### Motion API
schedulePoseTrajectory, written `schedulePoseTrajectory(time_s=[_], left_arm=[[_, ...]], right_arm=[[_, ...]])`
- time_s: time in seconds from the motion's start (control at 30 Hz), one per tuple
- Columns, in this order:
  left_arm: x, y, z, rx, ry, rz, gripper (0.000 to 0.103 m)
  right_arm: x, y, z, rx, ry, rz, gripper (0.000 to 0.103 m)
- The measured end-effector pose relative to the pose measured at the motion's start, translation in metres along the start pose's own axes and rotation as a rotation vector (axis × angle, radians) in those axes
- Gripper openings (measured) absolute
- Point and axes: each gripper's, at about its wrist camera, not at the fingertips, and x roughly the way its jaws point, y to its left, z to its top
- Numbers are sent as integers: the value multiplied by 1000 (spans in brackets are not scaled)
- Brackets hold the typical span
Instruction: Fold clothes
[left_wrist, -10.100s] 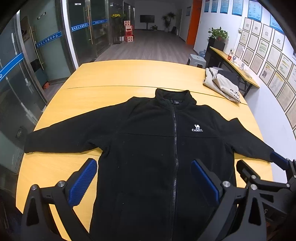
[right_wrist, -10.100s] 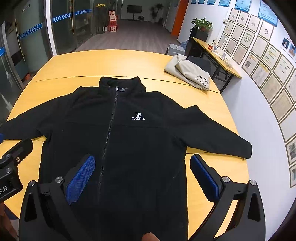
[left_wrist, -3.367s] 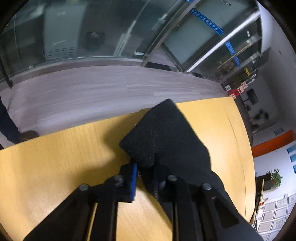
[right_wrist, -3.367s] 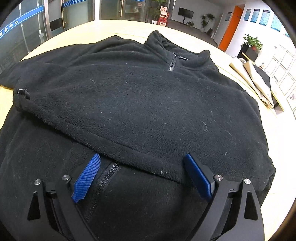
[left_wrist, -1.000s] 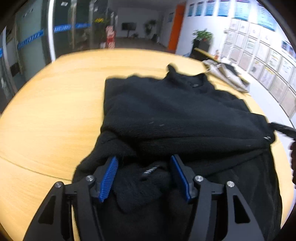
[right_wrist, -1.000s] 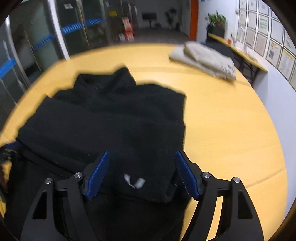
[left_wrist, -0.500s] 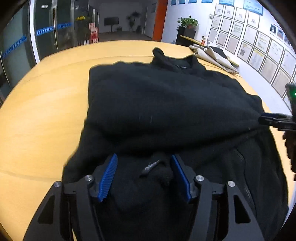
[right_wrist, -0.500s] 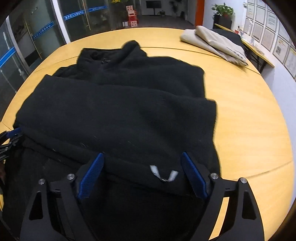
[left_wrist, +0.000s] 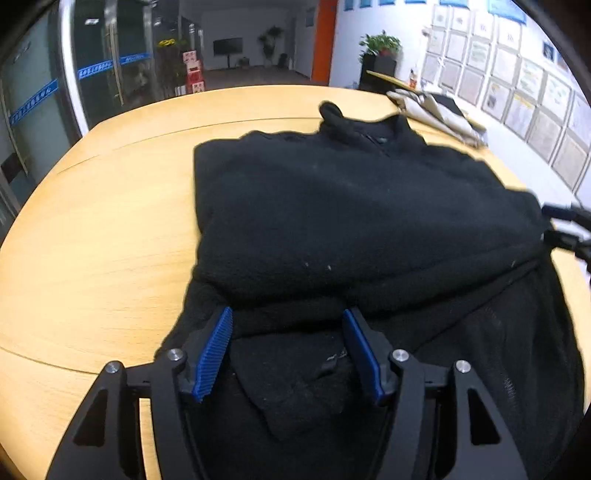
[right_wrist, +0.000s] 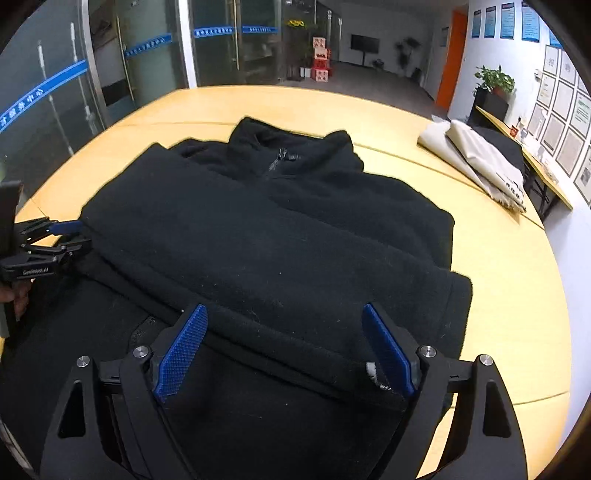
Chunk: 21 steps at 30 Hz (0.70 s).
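A black fleece jacket (left_wrist: 351, 221) lies on the yellow table (left_wrist: 92, 221), collar at the far end, both sleeves folded across the chest. My left gripper (left_wrist: 288, 350) is low over its near left part. Its blue pads (left_wrist: 216, 350) stand apart, with loose sleeve fabric lying between them unpressed. My right gripper (right_wrist: 284, 347) hangs over the jacket (right_wrist: 277, 240) near the right sleeve's cuff. Its jaws are wide, and a small white loop (right_wrist: 371, 371) lies by the right pad. Each gripper also shows at the edge of the other's view: left gripper (right_wrist: 55, 236), right gripper (left_wrist: 561, 225).
Folded beige and dark clothes (right_wrist: 480, 162) lie at the table's far right. The bare tabletop (right_wrist: 498, 277) runs to a curved edge on the right. Glass doors (right_wrist: 147, 55) stand beyond the far left. A hand (right_wrist: 14, 295) holds the left gripper.
The right jaws have spread wider and the right gripper has slid left, so the cuff's white loop now lies by its right pad. The left gripper has sunk slightly towards the jacket.
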Motion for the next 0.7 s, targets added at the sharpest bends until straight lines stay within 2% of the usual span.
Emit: schedulePoseTrajectory(time_s=[0.13, 0.23, 0.27, 0.3, 0.37, 0.43, 0.5, 0.6, 0.7], left_arm=[[-1, 3, -4, -1, 21, -20, 66], [-2, 9, -14, -17, 52, -40, 68], [-3, 11, -15, -30, 56, -45, 69], [-4, 10, -14, -35, 63, -43, 69], [-15, 5, -8, -10, 40, -26, 67], [-37, 1, -5, 22, 0, -6, 67], [-58, 6, -8, 8, -8, 7, 67], [-91, 15, -14, -30, -14, 20, 68], [-115, 18, -27, -56, -2, -11, 68]], right_arm=[[2, -30, 0, 148, 5, -10, 87], [29, -48, -10, 207, 145, -28, 87], [34, -49, -13, 204, 174, -27, 87], [32, -47, -15, 183, 164, -25, 86], [16, -43, -13, 161, 135, -24, 86], [-11, -46, -11, 190, 55, -3, 86], [-39, -51, -13, 219, -3, 14, 89], [-67, -62, -32, 257, 22, 55, 91], [-81, -58, -61, 262, 101, 57, 91]])
